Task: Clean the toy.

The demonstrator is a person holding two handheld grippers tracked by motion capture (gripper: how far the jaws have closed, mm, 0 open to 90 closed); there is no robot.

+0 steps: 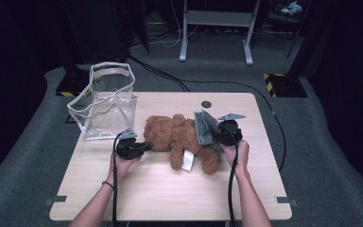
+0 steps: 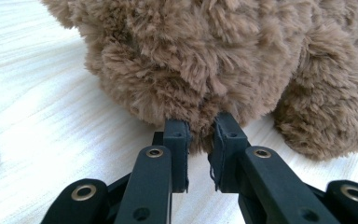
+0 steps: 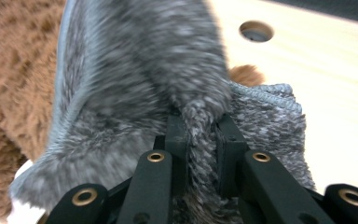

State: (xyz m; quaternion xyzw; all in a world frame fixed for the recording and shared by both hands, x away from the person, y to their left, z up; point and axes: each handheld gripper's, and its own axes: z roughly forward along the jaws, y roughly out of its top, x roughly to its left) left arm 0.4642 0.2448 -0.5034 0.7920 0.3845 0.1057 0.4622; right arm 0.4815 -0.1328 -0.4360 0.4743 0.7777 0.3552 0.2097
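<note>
A brown plush teddy bear point(image 1: 177, 137) lies on the wooden table point(image 1: 160, 189), a white tag point(image 1: 187, 160) hanging from it. My left gripper point(image 1: 144, 146) is at the bear's left end, its jaws shut on a tuft of the brown fur point(image 2: 200, 126). A grey fuzzy cloth point(image 1: 205, 128) drapes over the bear's right side. My right gripper point(image 1: 216, 134) is shut on a fold of this grey cloth point(image 3: 200, 140), which rises between its pads. The bear's brown fur point(image 3: 14, 84) lies behind the cloth at the left of the right gripper view.
A clear plastic bag point(image 1: 105, 101) with white handles stands open at the table's back left corner. A round hole point(image 1: 206, 104) sits in the tabletop near the back edge. Cables run across the grey floor behind the table.
</note>
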